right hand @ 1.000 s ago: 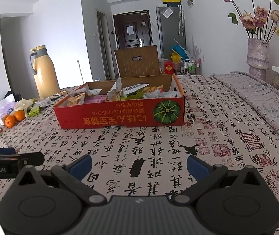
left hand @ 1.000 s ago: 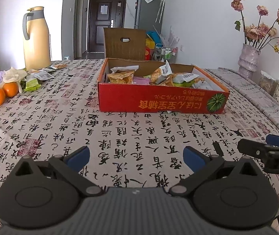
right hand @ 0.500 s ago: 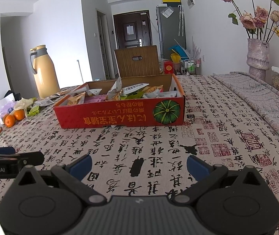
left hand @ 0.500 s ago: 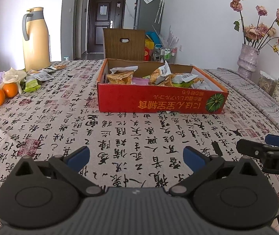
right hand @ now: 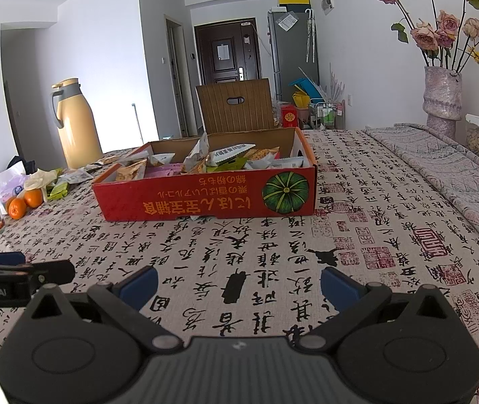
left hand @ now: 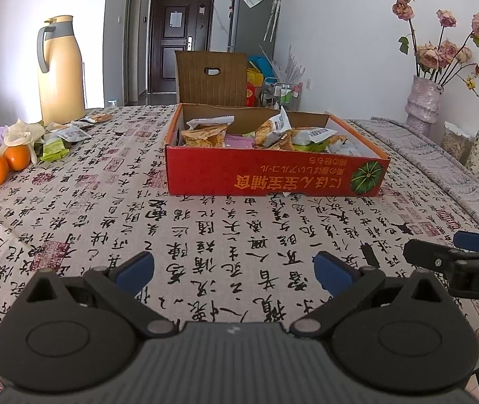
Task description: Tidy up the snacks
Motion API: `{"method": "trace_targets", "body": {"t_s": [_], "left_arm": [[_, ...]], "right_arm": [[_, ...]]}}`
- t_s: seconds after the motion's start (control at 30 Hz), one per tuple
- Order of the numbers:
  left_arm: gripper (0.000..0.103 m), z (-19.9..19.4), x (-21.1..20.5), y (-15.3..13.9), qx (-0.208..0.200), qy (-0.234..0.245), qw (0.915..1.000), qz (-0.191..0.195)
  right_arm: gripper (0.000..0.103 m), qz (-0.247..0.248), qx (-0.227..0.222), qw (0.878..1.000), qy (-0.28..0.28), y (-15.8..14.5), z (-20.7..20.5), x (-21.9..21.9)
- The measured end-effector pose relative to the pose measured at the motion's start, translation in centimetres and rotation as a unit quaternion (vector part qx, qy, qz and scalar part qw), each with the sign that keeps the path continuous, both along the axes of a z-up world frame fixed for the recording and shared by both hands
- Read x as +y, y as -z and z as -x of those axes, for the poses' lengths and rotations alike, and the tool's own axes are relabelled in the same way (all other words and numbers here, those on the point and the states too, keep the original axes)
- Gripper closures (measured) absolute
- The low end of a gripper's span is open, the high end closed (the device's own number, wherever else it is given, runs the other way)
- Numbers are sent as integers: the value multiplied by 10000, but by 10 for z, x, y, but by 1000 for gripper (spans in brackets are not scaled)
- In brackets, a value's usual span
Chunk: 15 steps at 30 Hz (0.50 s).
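Hovering left hand-held gripper (left hand: 234, 271) spread empty, snack box (left hand: 273, 176) ahead

Each hand-held gripper (left hand: 234, 271) (right hand: 239, 284) has a ribbed black body, round hubs and blue-padded fingertips (left hand: 137, 267).

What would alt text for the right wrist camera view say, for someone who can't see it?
An open red cardboard box full of snack packets sits on a calligraphy-print tablecloth, beyond the open, empty right gripper. Oranges and a tall yellow thermos jug stand to the left, and the left gripper pokes in at the left edge.
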<state>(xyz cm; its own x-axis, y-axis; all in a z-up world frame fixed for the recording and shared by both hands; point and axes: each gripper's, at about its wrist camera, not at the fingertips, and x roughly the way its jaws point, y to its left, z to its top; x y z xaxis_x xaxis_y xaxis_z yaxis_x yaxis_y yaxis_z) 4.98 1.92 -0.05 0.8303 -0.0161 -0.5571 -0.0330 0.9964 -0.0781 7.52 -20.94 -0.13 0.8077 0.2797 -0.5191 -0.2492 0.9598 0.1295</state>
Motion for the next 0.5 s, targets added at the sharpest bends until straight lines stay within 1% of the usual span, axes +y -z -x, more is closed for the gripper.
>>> {"method": "trace_targets", "body": {"t_s": [0.5], "left_arm": [[0, 1, 0, -1, -12, 16, 10000, -5]], "right_arm": [[0, 2, 5, 10000, -4, 0, 0, 0]]}}
